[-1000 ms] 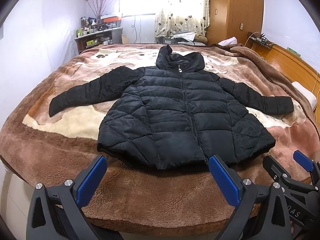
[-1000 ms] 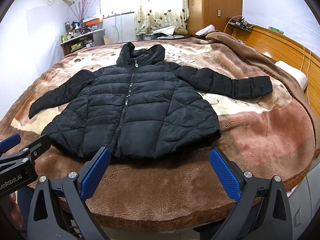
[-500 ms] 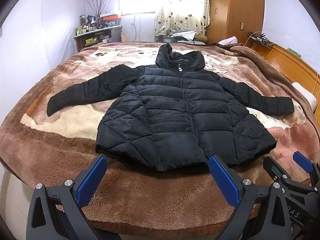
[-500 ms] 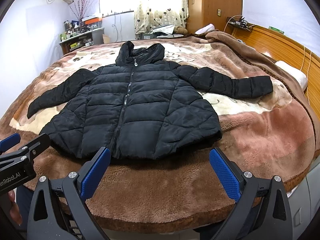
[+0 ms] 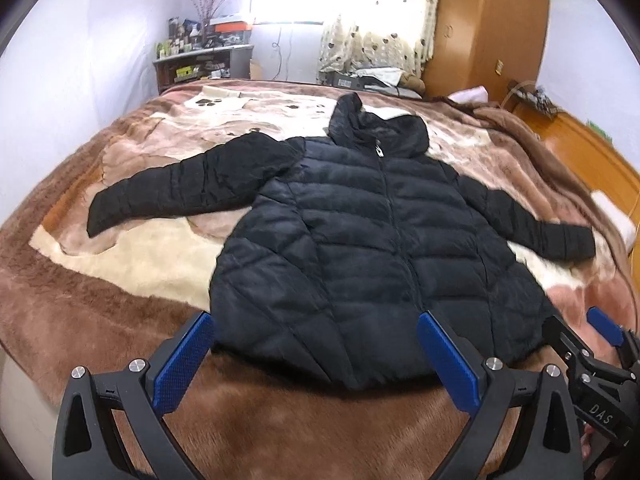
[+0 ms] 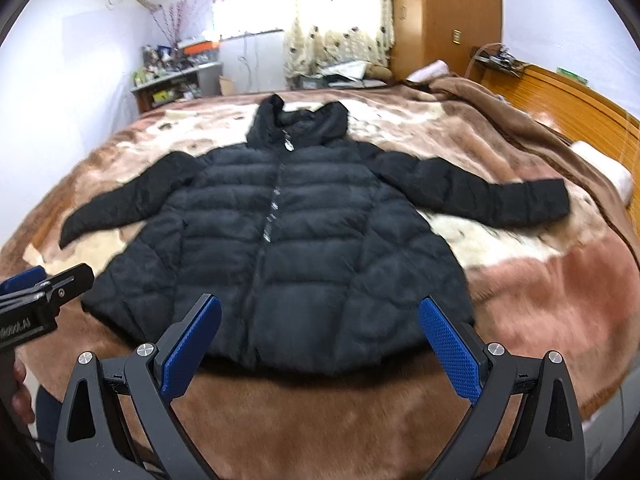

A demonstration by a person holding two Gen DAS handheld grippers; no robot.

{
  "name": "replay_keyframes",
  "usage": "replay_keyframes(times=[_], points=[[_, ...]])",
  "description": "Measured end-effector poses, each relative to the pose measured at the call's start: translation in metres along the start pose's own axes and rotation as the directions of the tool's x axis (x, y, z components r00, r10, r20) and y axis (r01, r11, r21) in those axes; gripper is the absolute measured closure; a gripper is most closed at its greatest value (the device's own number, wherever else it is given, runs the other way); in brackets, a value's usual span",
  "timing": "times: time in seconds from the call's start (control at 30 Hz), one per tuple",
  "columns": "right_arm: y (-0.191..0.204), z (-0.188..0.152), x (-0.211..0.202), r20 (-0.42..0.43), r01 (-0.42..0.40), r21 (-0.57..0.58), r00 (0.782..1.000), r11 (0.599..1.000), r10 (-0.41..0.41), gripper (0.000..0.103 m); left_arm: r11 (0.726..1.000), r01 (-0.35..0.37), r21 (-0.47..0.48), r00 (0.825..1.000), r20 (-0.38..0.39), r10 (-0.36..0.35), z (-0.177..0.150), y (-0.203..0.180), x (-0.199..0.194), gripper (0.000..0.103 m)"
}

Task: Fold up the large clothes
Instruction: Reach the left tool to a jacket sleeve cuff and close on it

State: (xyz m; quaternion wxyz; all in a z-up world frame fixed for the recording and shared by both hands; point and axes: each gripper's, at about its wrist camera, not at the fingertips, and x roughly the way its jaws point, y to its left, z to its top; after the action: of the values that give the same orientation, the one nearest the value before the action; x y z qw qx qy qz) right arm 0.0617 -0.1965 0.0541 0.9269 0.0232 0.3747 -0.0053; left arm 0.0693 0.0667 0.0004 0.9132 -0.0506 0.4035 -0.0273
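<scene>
A black quilted hooded jacket (image 5: 360, 248) (image 6: 288, 248) lies flat and zipped on the bed, hood at the far end, both sleeves spread out sideways. My left gripper (image 5: 316, 356) hovers open just short of the hem, left of the zip line. My right gripper (image 6: 320, 344) is open too, over the hem's right half, nothing between its blue pads. Each gripper shows at the edge of the other's view: the right gripper (image 5: 592, 344) low on the right, the left gripper (image 6: 40, 292) low on the left.
A brown and cream plush blanket (image 5: 132, 272) covers the bed. A wooden headboard (image 6: 580, 108) runs along the right side, with a white pillow (image 6: 604, 168) below it. A cluttered shelf (image 5: 200, 60), curtained window and wooden wardrobe (image 5: 488, 24) stand at the far wall.
Both grippers have moved forward toward the jacket's hem, so the jacket looks nearer and lower in both views. The jacket itself has not shifted.
</scene>
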Motion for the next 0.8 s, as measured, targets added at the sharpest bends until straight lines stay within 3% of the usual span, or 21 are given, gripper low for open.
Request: replay_keyframes(times=[0.07, 0.3, 0.43, 0.53, 0.6, 0.8], points=[[0.003, 0.011, 0.008, 0.015, -0.042, 0.003, 0.999, 0.999, 0.042, 0.004, 0.999, -0.002, -0.054, 1.0, -0.007, 0.001, 0.015, 0.024, 0.011, 0.0], [0.022, 0.055, 0.056, 0.001, -0.134, 0.025, 0.991, 0.991, 0.134, 0.004, 0.993, -0.02, -0.115, 1.0, 0.01, 0.022, 0.06, 0.099, 0.043, 0.0], [0.035, 0.077, 0.08, 0.002, -0.178, 0.014, 0.984, 0.984, 0.178, 0.004, 0.987, -0.078, -0.139, 0.997, 0.013, 0.08, 0.08, 0.138, 0.062, 0.0], [0.044, 0.092, 0.101, -0.008, -0.229, 0.012, 0.973, 0.973, 0.229, 0.003, 0.961, -0.133, -0.243, 0.991, -0.01, 0.135, 0.094, 0.179, 0.083, 0.0], [0.056, 0.1, 0.116, -0.026, -0.227, -0.019, 0.974, 0.974, 0.226, 0.003, 0.919, -0.227, -0.322, 0.974, -0.068, 0.217, 0.1, 0.211, 0.102, 0.0], [0.082, 0.114, 0.149, -0.054, -0.262, -0.058, 0.964, 0.963, 0.259, 0.004, 0.86, -0.246, -0.448, 0.969, -0.103, 0.223, 0.104, 0.275, 0.144, 0.001]])
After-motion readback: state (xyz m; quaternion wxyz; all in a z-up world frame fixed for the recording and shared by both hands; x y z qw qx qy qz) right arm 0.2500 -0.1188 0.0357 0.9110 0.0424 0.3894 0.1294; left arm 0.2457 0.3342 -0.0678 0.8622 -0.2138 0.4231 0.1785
